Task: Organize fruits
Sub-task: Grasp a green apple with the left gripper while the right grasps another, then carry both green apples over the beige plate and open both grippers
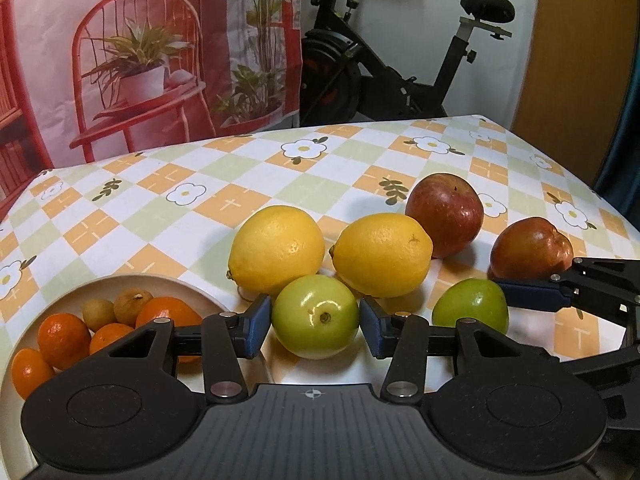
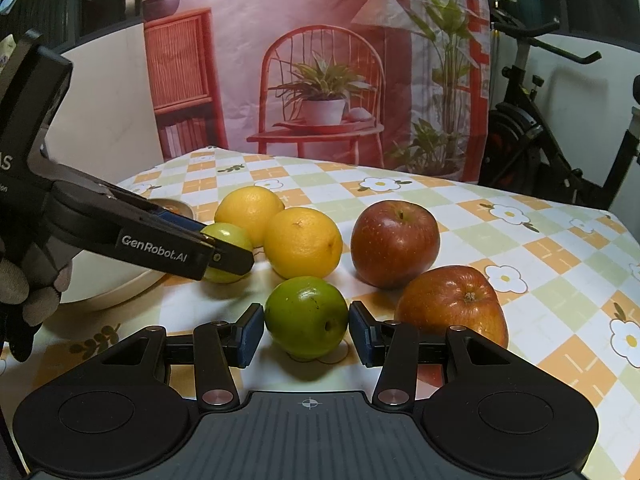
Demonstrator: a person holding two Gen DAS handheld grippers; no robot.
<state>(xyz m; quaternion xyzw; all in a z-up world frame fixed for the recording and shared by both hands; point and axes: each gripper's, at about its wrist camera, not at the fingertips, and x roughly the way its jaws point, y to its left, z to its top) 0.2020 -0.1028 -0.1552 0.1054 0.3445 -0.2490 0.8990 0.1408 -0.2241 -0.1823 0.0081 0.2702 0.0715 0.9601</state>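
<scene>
Both wrist views looked forward and downward, close over the tabletop (image 1: 224,208), sharing the clustered fruit and the far backdrop (image 2: 320,60).

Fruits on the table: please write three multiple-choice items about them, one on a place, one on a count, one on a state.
1. Between the fingers of the right gripper is: A a lemon; B a green fruit; C a banana.
2. Red apples on the table: A one; B two; C four.
3. The bowl is: A empty; B upside down; C holding oranges.

Answers: 1 B, the green fruit sits between its two pads. 2 B, two show in both views. 3 C, oranges lie inside it in the left wrist view.
</scene>
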